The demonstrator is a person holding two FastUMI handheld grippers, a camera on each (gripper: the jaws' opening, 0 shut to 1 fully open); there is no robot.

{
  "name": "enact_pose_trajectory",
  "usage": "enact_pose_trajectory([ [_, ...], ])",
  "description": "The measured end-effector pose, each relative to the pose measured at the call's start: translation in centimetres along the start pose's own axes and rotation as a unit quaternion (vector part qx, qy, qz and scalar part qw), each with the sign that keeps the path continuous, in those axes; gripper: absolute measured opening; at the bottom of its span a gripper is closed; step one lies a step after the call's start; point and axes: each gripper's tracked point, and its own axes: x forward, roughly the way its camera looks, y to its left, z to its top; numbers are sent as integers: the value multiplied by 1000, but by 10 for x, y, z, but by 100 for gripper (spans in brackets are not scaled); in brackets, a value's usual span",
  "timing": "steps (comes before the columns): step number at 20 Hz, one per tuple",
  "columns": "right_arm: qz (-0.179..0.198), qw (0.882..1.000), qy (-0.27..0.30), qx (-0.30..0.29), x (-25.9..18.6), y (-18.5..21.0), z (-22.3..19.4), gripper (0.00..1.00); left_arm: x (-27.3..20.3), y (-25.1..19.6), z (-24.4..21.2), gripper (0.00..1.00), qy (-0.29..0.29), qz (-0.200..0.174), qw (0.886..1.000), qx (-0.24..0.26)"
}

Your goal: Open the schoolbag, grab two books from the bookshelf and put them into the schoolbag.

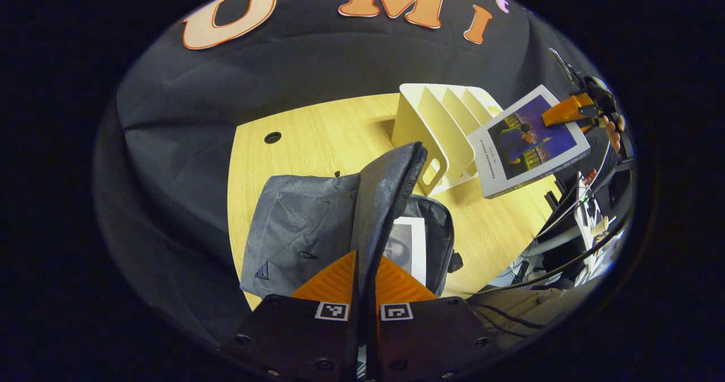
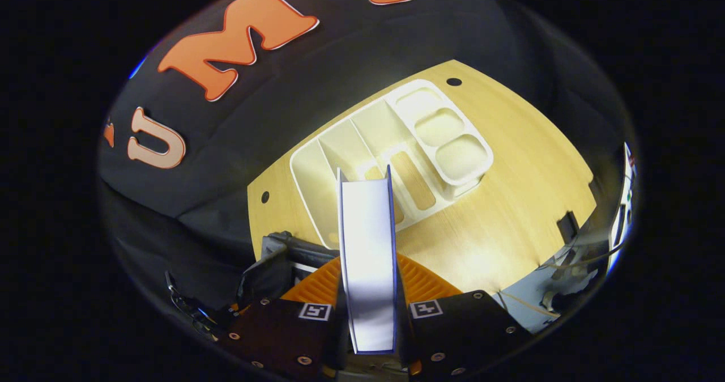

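The schoolbag (image 1: 300, 229) is made of grey cloth with a matt, slightly wrinkled look. Behind the schoolbag, the table (image 1: 317, 138) is seen as pale wood with a fine grain. The bookshelf (image 2: 396, 144) looks like smooth cream plastic. The book (image 1: 529, 141) has a glossy paper cover, and its white page edges (image 2: 368, 246) look matt.

Book (image 2: 368, 246) clamped in right tool (image 2: 369, 283)

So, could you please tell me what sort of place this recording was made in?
Probably a staged recording booth rather than a home: a black cloth wall hangs behind a wooden desk, with loose cables beside it.
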Motion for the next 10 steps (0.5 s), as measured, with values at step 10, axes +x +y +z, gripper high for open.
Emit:
enact_pose_trajectory([
  [10, 85, 994, 21, 60, -16, 36, -79, 36, 2, -2, 0, 6, 1, -17, 999, 27],
])
